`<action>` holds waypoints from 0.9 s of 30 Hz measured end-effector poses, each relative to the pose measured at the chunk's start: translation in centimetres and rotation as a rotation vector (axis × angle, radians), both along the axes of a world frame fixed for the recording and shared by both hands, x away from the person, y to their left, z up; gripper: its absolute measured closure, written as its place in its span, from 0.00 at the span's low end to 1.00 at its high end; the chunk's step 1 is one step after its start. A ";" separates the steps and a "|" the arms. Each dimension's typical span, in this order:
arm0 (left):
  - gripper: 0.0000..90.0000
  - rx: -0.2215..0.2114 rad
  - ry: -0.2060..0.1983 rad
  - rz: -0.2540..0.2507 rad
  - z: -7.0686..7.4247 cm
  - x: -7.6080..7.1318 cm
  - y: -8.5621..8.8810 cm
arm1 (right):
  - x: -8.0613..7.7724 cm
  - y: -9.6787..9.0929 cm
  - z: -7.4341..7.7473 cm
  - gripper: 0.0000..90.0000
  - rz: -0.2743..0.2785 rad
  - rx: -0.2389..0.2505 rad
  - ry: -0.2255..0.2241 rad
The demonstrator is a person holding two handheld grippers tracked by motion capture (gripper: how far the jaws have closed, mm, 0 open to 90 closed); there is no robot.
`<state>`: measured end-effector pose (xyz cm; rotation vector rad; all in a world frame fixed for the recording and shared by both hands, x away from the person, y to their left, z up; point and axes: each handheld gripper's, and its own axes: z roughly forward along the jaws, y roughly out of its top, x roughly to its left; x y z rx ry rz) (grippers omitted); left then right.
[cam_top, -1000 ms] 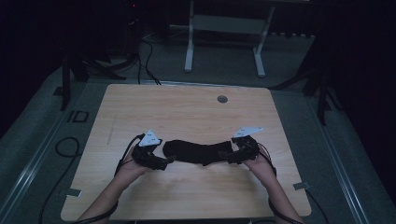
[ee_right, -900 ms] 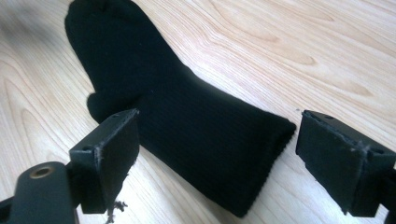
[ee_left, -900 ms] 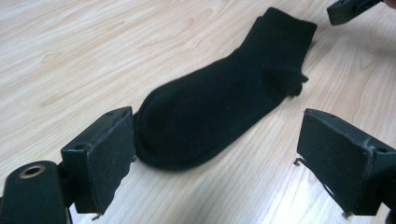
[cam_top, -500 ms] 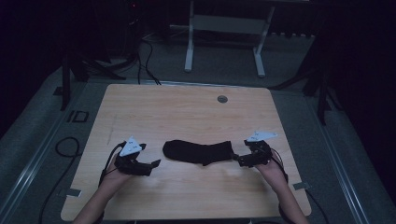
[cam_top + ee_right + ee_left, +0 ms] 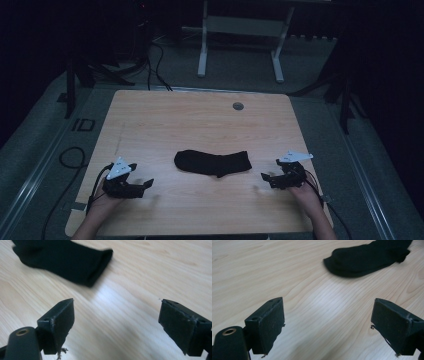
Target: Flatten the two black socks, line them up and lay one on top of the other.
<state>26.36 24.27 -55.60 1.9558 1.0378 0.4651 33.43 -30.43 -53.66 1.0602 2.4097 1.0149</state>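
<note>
My left gripper (image 5: 134,187) and right gripper (image 5: 272,180), jaws spread wide and empty, rest low at the near table (image 5: 200,120) edge. Beyond and between my fingertips lies the black sock (image 5: 212,162), flat, long axis running fingertip to fingertip; its cuff end appears slightly nearer my right fingers (image 5: 60,320).

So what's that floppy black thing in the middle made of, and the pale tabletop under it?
The black sock looks like soft matte knit fabric: it lies limp, with a rolled, layered edge. The pale tabletop shows wood grain with a slight sheen, so probably laminate or sealed wood; I can't tell which.
</note>
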 end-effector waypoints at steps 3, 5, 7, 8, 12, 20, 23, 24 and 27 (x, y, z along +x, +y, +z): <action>0.13 -0.004 0.003 0.022 -0.2 -0.9 0.8 | -0.8 -1.2 -0.2 0.14 -0.037 0.002 -0.015; 0.13 -0.002 -0.007 0.034 -0.3 -1.4 1.1 | -1.3 -1.8 -0.3 0.14 -0.054 0.004 -0.019; 0.13 -0.004 -0.009 0.047 -0.4 -1.9 1.5 | -1.7 -2.6 -0.3 0.14 -0.079 0.010 -0.024; 0.13 -0.016 -0.008 0.053 -0.5 -2.1 1.7 | -1.9 -2.9 -0.4 0.14 -0.088 0.014 -0.025; 0.13 -0.040 -0.030 0.078 -0.5 -2.8 2.3 | -2.8 -4.1 -0.5 0.14 -0.125 0.032 -0.030; 0.13 -0.063 -0.036 0.114 -0.5 -3.7 3.2 | -3.9 -5.9 -1.3 0.14 -0.189 0.066 -0.037; 0.13 -0.066 -0.040 0.119 -0.6 -3.9 3.3 | -4.3 -6.6 -1.6 0.14 -0.216 0.088 -0.059; 0.14 -0.068 -0.042 0.121 -0.6 -4.0 3.3 | -4.5 -6.8 -1.6 0.14 -0.224 0.094 -0.067; 0.13 -0.063 -0.050 0.122 -0.6 -4.3 3.3 | -5.0 -7.2 -1.5 0.14 -0.253 0.117 -0.107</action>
